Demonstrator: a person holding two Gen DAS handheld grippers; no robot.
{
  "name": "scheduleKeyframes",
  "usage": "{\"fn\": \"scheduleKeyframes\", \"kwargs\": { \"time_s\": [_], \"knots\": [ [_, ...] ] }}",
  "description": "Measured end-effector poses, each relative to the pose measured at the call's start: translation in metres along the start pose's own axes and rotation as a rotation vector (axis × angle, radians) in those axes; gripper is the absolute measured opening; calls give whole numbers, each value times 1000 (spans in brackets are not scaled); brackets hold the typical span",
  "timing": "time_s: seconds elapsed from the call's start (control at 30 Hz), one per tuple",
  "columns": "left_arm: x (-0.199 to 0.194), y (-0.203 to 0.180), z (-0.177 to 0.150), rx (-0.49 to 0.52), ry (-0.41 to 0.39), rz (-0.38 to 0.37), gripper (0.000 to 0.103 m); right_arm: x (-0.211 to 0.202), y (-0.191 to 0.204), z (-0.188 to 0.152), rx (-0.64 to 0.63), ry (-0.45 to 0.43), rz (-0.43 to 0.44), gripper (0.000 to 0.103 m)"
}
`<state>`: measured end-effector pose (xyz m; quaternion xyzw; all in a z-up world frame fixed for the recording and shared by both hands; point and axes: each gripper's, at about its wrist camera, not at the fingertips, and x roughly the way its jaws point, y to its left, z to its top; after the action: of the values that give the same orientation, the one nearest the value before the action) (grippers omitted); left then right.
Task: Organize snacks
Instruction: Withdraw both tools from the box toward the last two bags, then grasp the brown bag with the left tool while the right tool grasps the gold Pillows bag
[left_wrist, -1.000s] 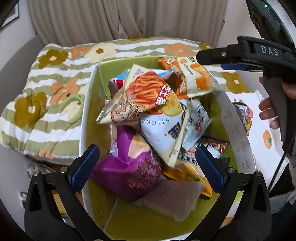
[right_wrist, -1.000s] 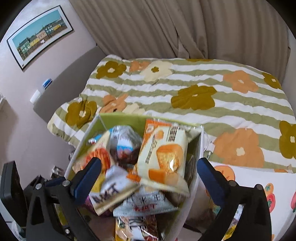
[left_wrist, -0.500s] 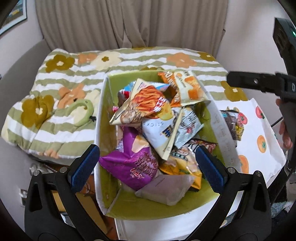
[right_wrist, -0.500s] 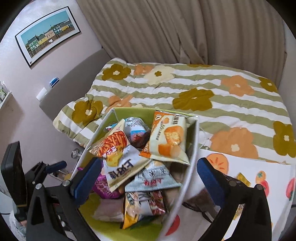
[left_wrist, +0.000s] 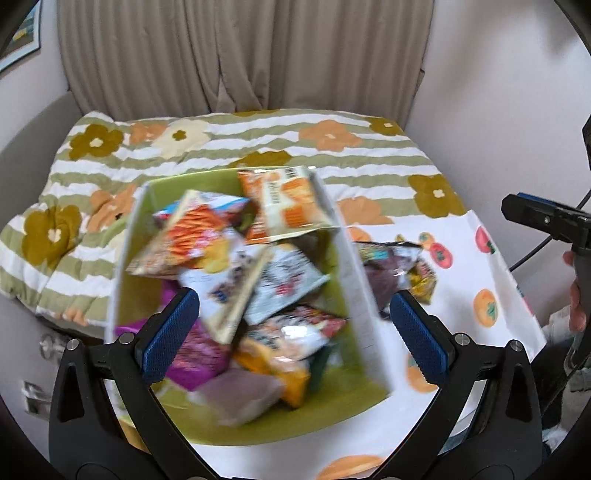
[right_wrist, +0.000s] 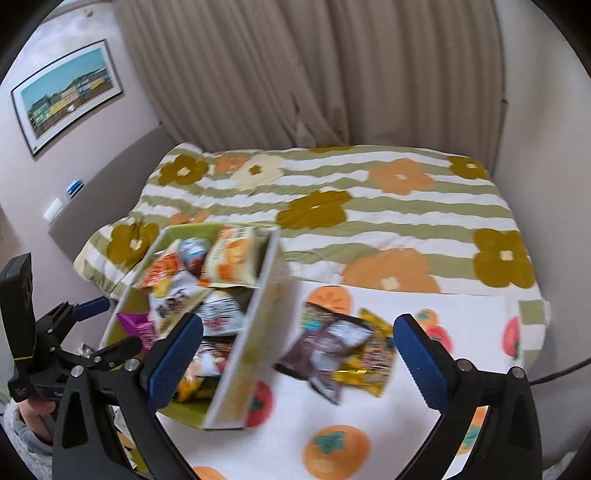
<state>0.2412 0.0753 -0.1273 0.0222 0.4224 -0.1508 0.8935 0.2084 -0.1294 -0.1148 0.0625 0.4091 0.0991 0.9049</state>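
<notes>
Both cameras have pulled back from the green box (left_wrist: 133, 258) of snack packets (left_wrist: 199, 240) within a second; the left gripper (left_wrist: 291, 325) and right gripper (right_wrist: 297, 350) gape wide, empty; two loose packets (right_wrist: 343, 350) lie beside the box on the fruit-print cloth (right_wrist: 461, 325), seemingly next for sorting.

Lime-green box (left_wrist: 236, 424) of orange, purple and white snack packets (left_wrist: 236, 266); at three o'clock, a white cloth (right_wrist: 388, 413) printed with orange persimmons; beyond, a green-striped flowered quilt (right_wrist: 369, 206).
</notes>
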Motion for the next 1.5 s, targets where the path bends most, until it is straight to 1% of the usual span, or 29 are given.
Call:
{"fn": "scheduleKeyframes", "kwargs": {
  "time_s": [0.2,0.4,0.47,0.57,0.73,0.8,0.87,0.9,0.97,1.1,1.27,1.33,1.4,1.43,1.5],
  "knots": [
    [23,-69,7,6,10,7,102,-4,-58,-1,-39,28,12,103],
    [60,-123,14,6,47,44,102,12,-110,-8,-69,91,61,103],
    [75,-137,16,13,69,68,102,24,-125,-12,-63,122,86,103],
    [104,-157,22,40,120,138,102,41,-142,-19,-55,163,121,103],
    [147,-167,24,59,206,210,101,65,-159,-27,-39,217,164,103],
    [165,-166,23,64,248,234,92,78,-162,-33,-24,239,183,103],
    [179,-164,22,69,287,248,88,92,-165,-38,4,263,197,103],
    [184,-164,21,74,298,251,88,97,-167,-41,21,273,205,103],
    [192,-163,19,91,324,259,88,110,-170,-46,67,294,219,103],
    [198,-164,13,127,351,276,88,136,-170,-52,170,334,246,103],
    [202,-162,6,162,371,294,88,165,-158,-52,224,381,277,103],
    [204,-161,6,161,375,292,88,175,-153,-53,241,400,281,100],
    [204,-160,6,165,372,292,88,183,-148,-54,256,421,276,86],
    [205,-160,6,170,371,290,88,187,-146,-56,265,430,277,83],
    [207,-160,6,179,371,293,88,192,-140,-59,265,448,263,70]
  ]
}}
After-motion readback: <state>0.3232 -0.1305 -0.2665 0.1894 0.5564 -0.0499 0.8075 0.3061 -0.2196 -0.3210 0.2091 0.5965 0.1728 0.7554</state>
